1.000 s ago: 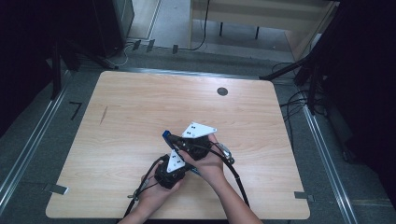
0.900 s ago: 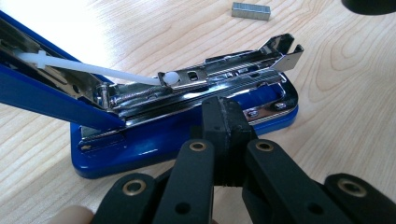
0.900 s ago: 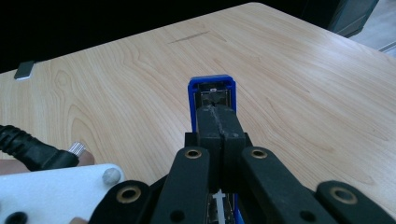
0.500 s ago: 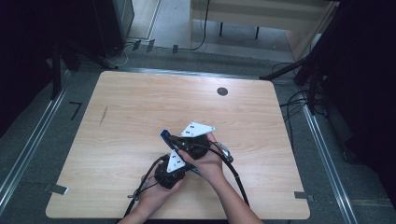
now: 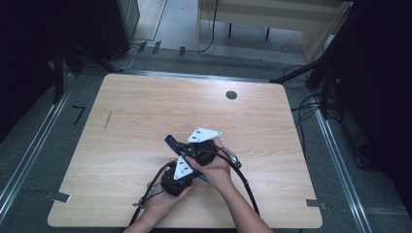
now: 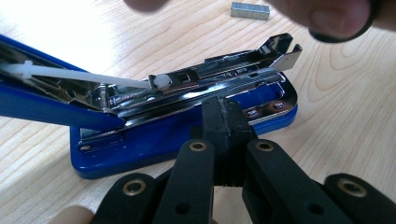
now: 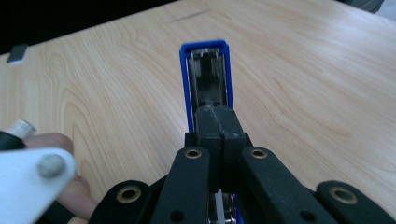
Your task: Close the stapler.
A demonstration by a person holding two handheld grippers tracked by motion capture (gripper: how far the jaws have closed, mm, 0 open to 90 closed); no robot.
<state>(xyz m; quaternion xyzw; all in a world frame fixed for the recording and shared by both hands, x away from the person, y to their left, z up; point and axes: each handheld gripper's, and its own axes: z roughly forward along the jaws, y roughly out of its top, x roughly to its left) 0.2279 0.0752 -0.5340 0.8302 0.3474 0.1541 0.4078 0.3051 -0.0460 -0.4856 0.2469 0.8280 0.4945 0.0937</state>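
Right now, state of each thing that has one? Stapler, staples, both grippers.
Stapler: open, blue top swung up, metal magazine bare, base flat on the table.
Staple strip: loose on the table, apart from the stapler.
Left gripper: jaws shut, tips at the stapler's base, holding nothing.
Right gripper: jaws shut, tips pressed into the stapler's raised top.

The open blue stapler (image 6: pixel 187 116) lies right in front of the left gripper's (image 6: pixel 228 116) shut jaws and blocks the way. A small staple strip (image 6: pixel 250 10) lies farther ahead. To the right of the jaws, the wooden table (image 6: pixel 345 140) is bare.
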